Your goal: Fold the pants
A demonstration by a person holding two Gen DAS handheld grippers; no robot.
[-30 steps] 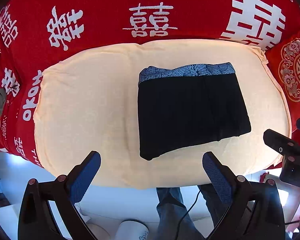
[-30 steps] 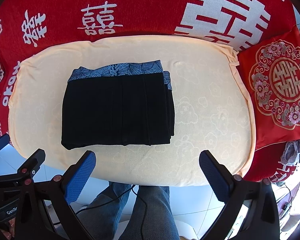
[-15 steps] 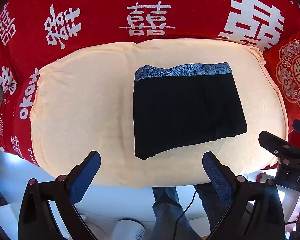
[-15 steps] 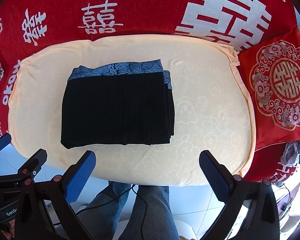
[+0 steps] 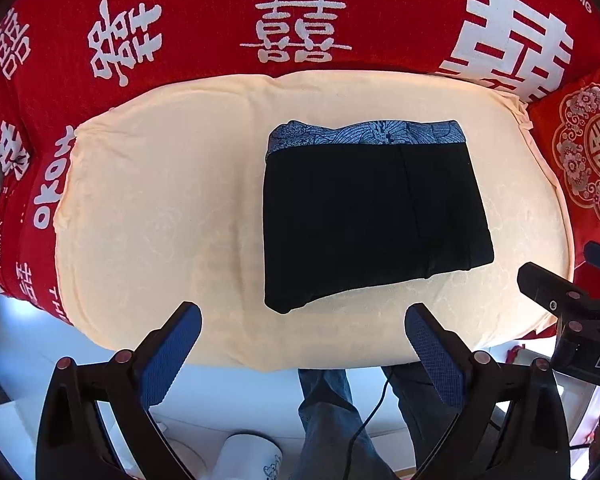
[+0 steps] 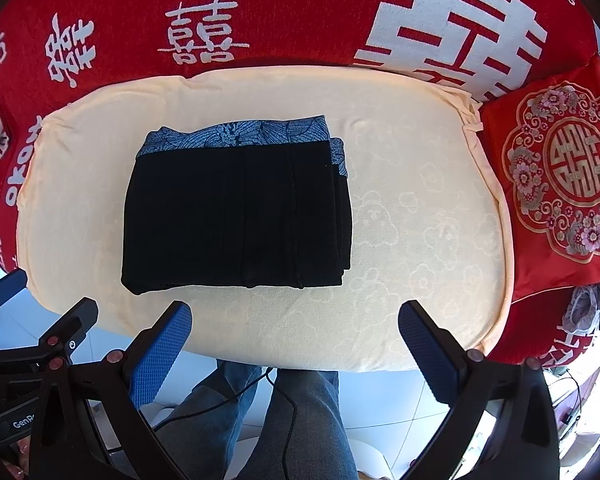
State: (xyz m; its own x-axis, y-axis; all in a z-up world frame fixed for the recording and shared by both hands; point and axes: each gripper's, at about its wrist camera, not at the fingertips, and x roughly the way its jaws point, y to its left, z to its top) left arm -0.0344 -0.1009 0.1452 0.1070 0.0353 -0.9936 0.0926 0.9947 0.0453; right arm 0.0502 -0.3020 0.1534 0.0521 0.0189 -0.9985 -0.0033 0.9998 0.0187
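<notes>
The pants (image 5: 374,216) lie folded into a compact black block on the cream cushion (image 5: 160,200), bare cushion all round them — widest beyond the left tongs (image 5: 302,332). Both left and right tongs (image 6: 294,326) hang spread apart and empty, short of the near hem. The blue patterned waistband (image 6: 240,136) faces away; the long axis runs crosswise.

The pants (image 6: 236,220) are black, with a blue leaf-patterned waistband (image 6: 240,136). They lie on a pale cream cushion (image 6: 420,220) embossed with faint clouds. The blanket (image 6: 300,8) is red with white characters. At the cushion's right edge sits a red pillow (image 6: 560,176) with a gold floral medallion.
</notes>
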